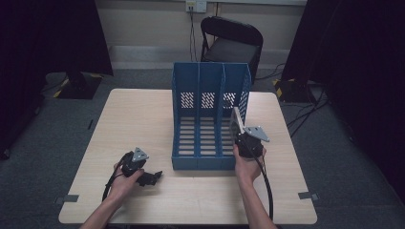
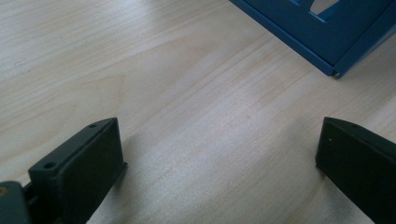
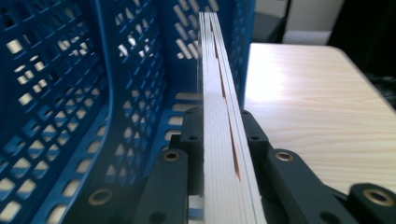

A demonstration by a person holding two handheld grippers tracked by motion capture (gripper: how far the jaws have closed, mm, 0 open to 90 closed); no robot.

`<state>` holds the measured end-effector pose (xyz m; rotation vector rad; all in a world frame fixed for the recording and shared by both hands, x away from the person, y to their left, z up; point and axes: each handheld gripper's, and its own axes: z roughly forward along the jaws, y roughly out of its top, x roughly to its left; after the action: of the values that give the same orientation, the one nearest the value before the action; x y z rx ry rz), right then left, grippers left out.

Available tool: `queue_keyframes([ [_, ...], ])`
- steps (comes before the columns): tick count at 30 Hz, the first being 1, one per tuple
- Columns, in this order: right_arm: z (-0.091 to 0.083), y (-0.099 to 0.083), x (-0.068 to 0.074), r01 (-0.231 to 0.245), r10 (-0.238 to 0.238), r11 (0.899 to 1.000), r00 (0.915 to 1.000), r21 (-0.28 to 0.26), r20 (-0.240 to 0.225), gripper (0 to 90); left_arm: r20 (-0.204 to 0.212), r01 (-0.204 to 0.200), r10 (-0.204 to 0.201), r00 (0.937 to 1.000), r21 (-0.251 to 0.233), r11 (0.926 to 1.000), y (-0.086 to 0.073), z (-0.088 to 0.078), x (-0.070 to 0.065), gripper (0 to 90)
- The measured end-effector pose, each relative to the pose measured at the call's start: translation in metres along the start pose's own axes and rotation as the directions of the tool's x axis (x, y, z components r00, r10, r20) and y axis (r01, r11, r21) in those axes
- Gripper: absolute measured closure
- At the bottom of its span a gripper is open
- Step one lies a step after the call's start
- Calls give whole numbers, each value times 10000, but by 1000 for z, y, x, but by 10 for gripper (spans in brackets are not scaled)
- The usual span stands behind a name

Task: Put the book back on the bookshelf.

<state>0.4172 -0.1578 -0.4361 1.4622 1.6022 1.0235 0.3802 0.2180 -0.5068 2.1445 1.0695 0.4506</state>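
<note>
Right hand-held gripper sits at about four o'clock on the worktop, its jaws clamped on a thin book held upright, edge-on in the right gripper view — pale pages with a reddish line running through them. That book stands at the right-hand compartment of the blue file rack, just beside the rack's perforated right wall; whether it touches the wall I cannot tell. In the high view the book rises from the gripper toward twelve o'clock, tilted slightly left.

Left hand-held gripper rests low at about seven o'clock, held in the person's left hand with its cable trailing back. Its jaws stand wide apart with nothing between them — bare wood shows there in the left gripper view, with a corner of the rack's base at one o'clock.

Farther off, past the worktop at twelve o'clock, a dark folding chair stands against the wall.
</note>
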Motion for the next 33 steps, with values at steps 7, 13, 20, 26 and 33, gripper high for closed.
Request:
queue_keyframes([
  [7,-2,-2,1,-201,205,9997,9992,-117,350,766,17,14,-14,10000,-2,10000,0,0,0,1],
  [13,-2,-1,4,-372,372,9993,9965,-24,754,764,16,14,-14,10000,-1,10000,0,0,0,1],
  [20,-2,-1,5,-364,364,9993,9959,-19,826,752,17,23,-23,10000,-10,10000,0,0,0,1],
  [26,-2,3,0,-623,626,9980,9966,-70,545,669,19,21,-21,10000,-6,10000,0,0,0,1],
  [33,-2,7,-1,-561,563,9983,9982,-125,201,614,25,19,-19,10000,-4,10000,0,0,0,1],
])
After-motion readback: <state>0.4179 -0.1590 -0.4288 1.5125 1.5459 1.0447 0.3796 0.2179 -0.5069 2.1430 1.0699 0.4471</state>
